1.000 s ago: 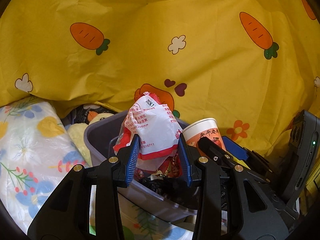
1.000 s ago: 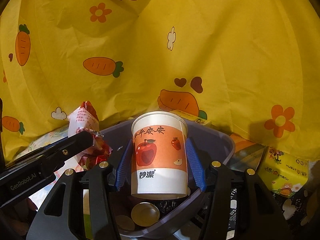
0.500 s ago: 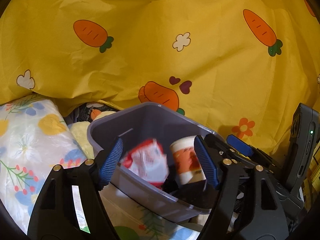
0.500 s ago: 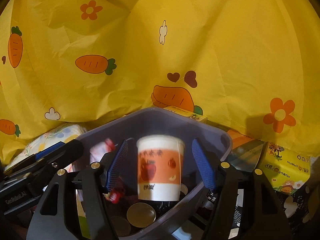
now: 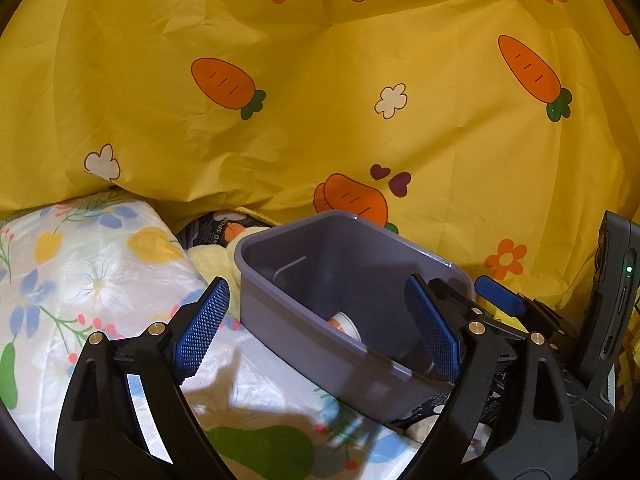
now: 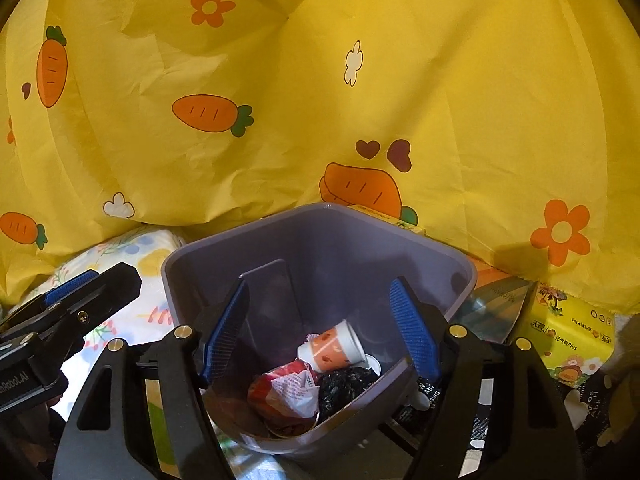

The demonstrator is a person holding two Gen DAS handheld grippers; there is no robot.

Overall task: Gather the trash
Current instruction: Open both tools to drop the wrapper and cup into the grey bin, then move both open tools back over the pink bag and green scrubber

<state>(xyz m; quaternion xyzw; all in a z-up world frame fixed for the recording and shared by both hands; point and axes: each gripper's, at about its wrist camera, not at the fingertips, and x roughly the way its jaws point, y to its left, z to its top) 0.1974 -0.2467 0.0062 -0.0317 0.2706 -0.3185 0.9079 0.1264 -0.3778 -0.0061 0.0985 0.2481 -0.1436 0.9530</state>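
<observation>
**Trash in the bin**

The cup [image 6: 334, 346] and wrapper [image 6: 286, 394] lie in the bin [image 6: 320, 240], below and between my right tool's [image 6: 320, 332] spread fingers. My left tool [image 5: 316, 328] gapes too, holding nothing, just left of it.

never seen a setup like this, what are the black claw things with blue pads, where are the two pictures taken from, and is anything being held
The black claws are hand-held grippers, one in each of a person's hands. Each carries a wide-angle camera looking forward along its two blue-padded fingers, so one picture comes from the left gripper and one from the right gripper. Both stand open and hold nothing. Ahead is a purple-grey bin against a yellow carrot-print cloth. Inside the bin lie a paper cup on its side, a red and white wrapper and something dark and crumpled. A floral plastic sheet lies left of the bin and a yellow tissue pack right of it.
</observation>
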